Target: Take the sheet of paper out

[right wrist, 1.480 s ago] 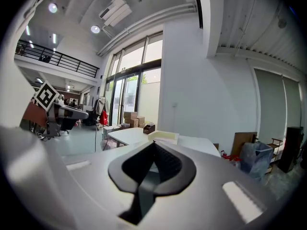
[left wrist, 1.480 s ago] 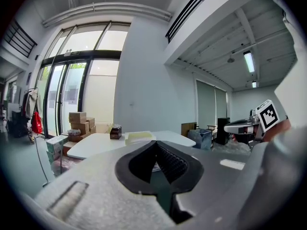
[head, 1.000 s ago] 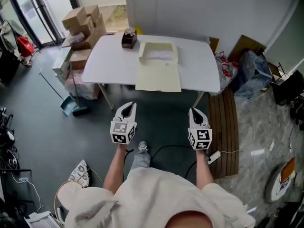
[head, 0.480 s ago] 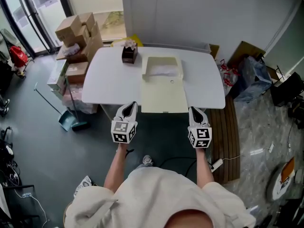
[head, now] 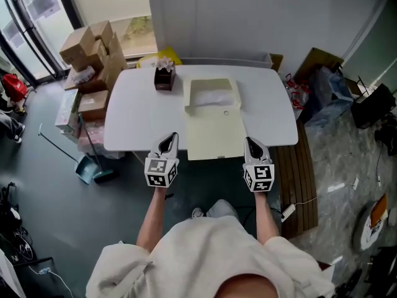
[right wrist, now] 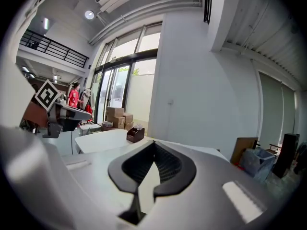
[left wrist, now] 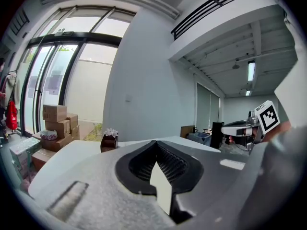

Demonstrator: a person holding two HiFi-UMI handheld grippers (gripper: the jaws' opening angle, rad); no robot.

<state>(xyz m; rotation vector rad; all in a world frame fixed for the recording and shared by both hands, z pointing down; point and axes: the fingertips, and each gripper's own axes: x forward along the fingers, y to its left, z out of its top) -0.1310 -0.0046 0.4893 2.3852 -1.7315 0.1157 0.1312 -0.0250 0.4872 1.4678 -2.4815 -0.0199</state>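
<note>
Left gripper [head: 170, 139] closed, right gripper [head: 250, 142] closed

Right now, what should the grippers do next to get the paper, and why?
Probably reach forward over the table toward the open cream box, opening one gripper. The left gripper and right gripper are shut and empty at the table's near edge, and the white paper lies in the box's far half.

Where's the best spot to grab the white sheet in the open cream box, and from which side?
Probably the near edge of the sheet, reaching in over the flat lid; the sheet lies flat and the box walls fence its other sides.
</note>
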